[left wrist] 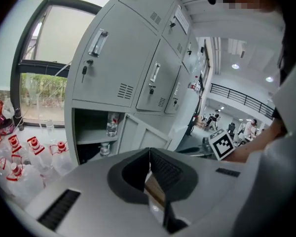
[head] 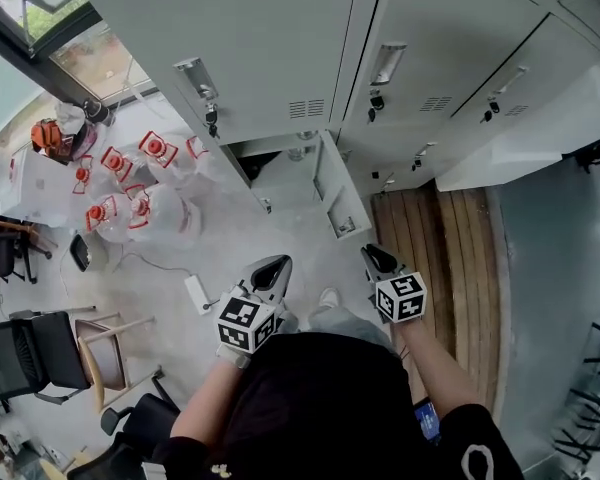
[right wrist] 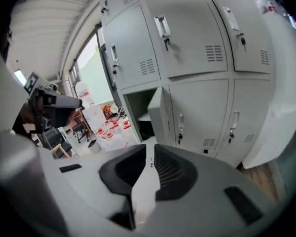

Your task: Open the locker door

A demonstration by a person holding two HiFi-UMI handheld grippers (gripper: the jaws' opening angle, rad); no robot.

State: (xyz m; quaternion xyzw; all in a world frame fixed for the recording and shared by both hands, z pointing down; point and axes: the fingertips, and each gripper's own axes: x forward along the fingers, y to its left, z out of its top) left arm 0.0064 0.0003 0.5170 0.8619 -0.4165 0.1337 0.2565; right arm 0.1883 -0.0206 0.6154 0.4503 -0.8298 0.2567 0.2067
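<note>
**A:** Start with the biggest thing. What is in front of the person?

**B:** A bank of grey lockers (head: 270,48) stands on the floor straight ahead. All the doors are flush but one. The locker door (head: 338,183) of a lower unit is swung out toward the person, hinged on its right side. So I'd judge the opening already done.

**A:** And behind it?

**B:** The open compartment (left wrist: 91,132) has a shelf, and a clear bottle (left wrist: 112,125) stands on it. It looks like plain storage, and with the door open it can now be reached.

**A:** What else is on the floor?

**B:** White containers with red caps (head: 130,183) are bunched by the window, to the left of the lockers. They are well out of the door's swing.

**A:** Now the tools.

**B:** Both are held low and close to the body, away from the door and touching nothing. The left tool (head: 272,266) has its tips together and nothing in them. The right tool (head: 377,256) has only a narrow slit between its pads, and that is empty too.

**A:** Why are they held like that?

**B:** My guess is that there's nothing left to pull, so they are simply at rest.
</note>
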